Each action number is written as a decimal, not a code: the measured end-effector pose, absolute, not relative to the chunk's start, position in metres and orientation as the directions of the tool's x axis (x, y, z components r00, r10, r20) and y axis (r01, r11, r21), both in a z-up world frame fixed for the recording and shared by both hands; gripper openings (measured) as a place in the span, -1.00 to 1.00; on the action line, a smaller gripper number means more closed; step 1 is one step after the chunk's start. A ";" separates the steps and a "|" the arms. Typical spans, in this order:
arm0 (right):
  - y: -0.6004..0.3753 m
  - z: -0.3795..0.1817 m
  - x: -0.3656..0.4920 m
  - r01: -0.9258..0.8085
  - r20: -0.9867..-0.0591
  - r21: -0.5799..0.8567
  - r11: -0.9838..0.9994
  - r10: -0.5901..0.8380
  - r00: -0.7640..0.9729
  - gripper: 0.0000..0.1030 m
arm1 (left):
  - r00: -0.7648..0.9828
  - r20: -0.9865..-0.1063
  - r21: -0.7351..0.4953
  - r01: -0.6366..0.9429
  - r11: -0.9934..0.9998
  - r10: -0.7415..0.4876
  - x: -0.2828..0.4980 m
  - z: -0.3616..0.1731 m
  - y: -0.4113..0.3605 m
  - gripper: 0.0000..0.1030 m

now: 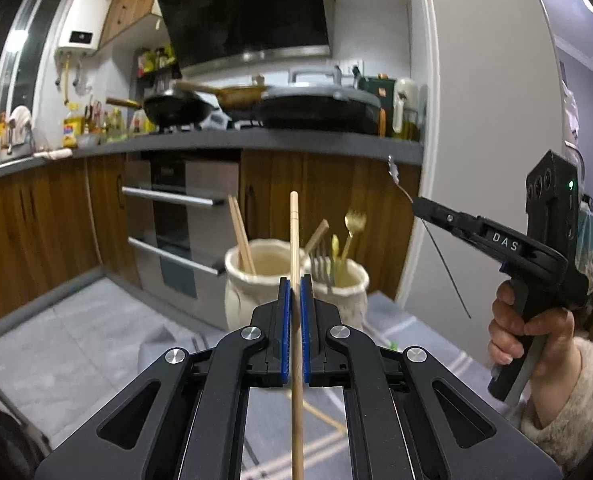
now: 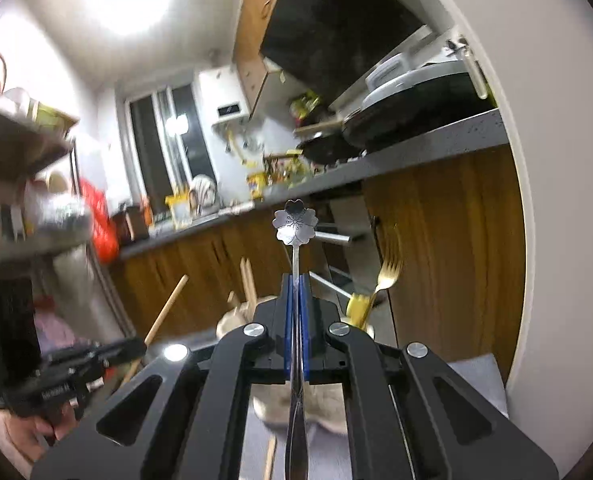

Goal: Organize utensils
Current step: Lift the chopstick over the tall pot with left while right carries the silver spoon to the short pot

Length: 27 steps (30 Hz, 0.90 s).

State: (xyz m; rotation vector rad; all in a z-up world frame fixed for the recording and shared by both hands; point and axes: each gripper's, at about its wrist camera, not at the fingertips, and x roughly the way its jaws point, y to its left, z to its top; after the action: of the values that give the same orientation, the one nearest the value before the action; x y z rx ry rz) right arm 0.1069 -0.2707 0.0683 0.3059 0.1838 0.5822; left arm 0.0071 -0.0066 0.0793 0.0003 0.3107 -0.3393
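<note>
My left gripper (image 1: 295,286) is shut on a wooden chopstick (image 1: 295,240) that stands upright between the blue pads. Beyond it sit two cream ceramic jars: the left jar (image 1: 256,280) holds chopsticks (image 1: 241,236), the right jar (image 1: 348,284) holds forks, one of them a gold fork (image 1: 352,226). My right gripper (image 2: 296,280) is shut on a silver spoon with a flower-shaped end (image 2: 295,222), raised above the jars. In the left wrist view the right gripper (image 1: 416,204) shows at the right, held by a hand (image 1: 524,332). The gold fork (image 2: 388,276) rises just right of the right gripper.
A wooden cabinet front with an oven (image 1: 180,216) stands behind the jars, under a dark counter (image 1: 256,140) loaded with pans. A grey mat (image 1: 76,340) covers the surface, with a loose chopstick (image 1: 324,416) lying on it. A white wall (image 1: 476,120) is at the right.
</note>
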 end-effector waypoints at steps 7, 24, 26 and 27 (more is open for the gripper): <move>-0.261 0.077 0.139 -0.497 -0.053 0.334 0.801 0.542 0.839 -0.94 | 0.910 -0.222 -0.116 0.332 0.936 -0.350 0.039 0.098 -0.001 -0.90; -0.232 0.065 0.204 -0.436 -0.005 0.327 0.838 0.463 0.886 -0.94 | 0.958 -0.051 -0.165 0.270 0.949 -0.281 0.144 0.104 -0.011 -0.90; -0.229 0.061 0.209 -0.424 -0.008 0.322 0.847 0.450 0.893 -0.94 | 0.964 -0.054 -0.161 0.248 0.955 -0.259 0.152 0.098 -0.011 -0.90; -0.228 0.059 0.210 -0.422 -0.011 0.317 0.849 0.448 0.894 -0.94 | 0.968 -0.054 -0.156 0.233 0.960 -0.244 0.156 0.095 -0.011 -0.90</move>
State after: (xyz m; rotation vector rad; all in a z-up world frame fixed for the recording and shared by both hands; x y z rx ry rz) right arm 0.2099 -0.2278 0.0588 0.3144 0.0852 0.4585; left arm 0.1556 -0.0110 0.0948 -0.1492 0.0726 -0.2416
